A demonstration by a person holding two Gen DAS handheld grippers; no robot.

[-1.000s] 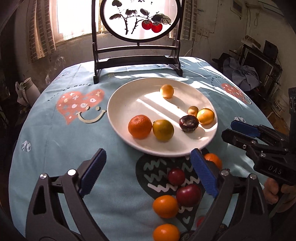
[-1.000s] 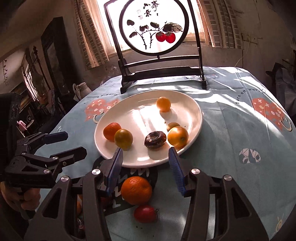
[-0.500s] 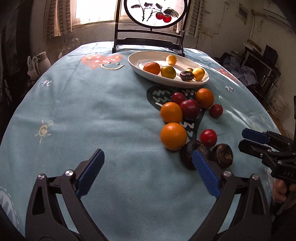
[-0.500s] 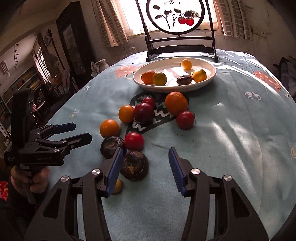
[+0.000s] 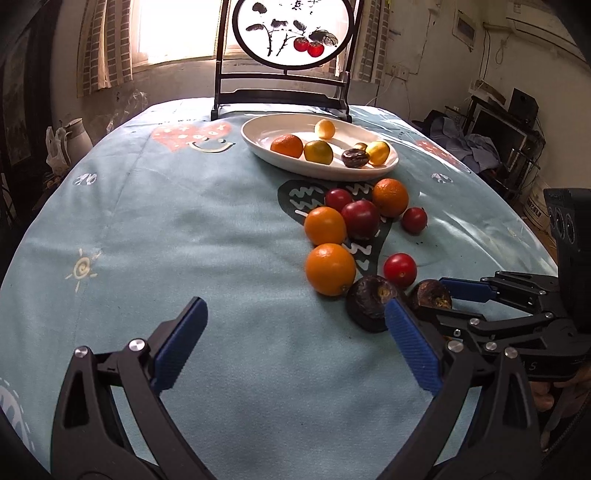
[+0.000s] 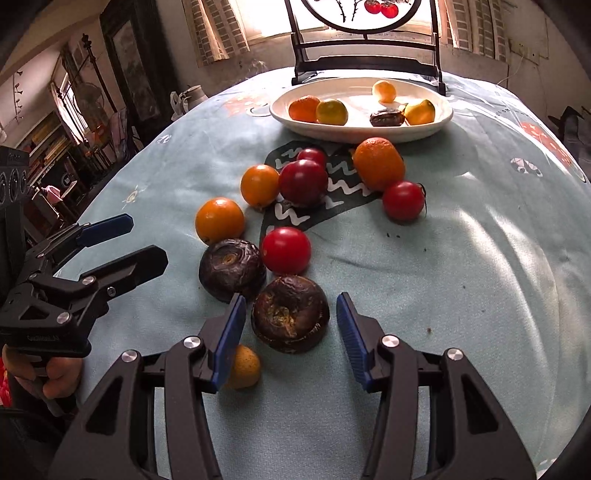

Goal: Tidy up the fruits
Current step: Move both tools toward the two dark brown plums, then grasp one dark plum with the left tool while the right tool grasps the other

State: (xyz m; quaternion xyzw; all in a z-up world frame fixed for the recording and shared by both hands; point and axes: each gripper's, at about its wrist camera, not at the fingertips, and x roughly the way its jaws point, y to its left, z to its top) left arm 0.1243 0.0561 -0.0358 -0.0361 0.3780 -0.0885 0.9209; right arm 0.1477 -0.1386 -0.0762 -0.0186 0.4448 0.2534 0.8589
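Note:
A white plate (image 5: 258, 146) (image 6: 439, 120) at the far side holds several fruits. Loose oranges, red fruits and two dark wrinkled fruits lie on the blue cloth nearer to me. My right gripper (image 6: 291, 334) is open, its jaws on either side of the nearest dark wrinkled fruit (image 6: 290, 314) (image 5: 434, 295) without touching it. A small yellow fruit (image 6: 243, 367) sits under its left finger. My left gripper (image 5: 295, 343) is open and empty over bare cloth, left of the second dark fruit (image 5: 371, 302) (image 6: 232, 267).
A dark wooden stand with a round painted panel (image 5: 291, 33) stands behind the plate. The table's curved edge drops off on all sides. Furniture and clutter (image 5: 491, 140) fill the room at right; a white jug (image 5: 75, 140) sits at left.
Both grippers have pulled back from the plate toward the near side of the table. The right gripper has come down around the nearest dark wrinkled fruit.

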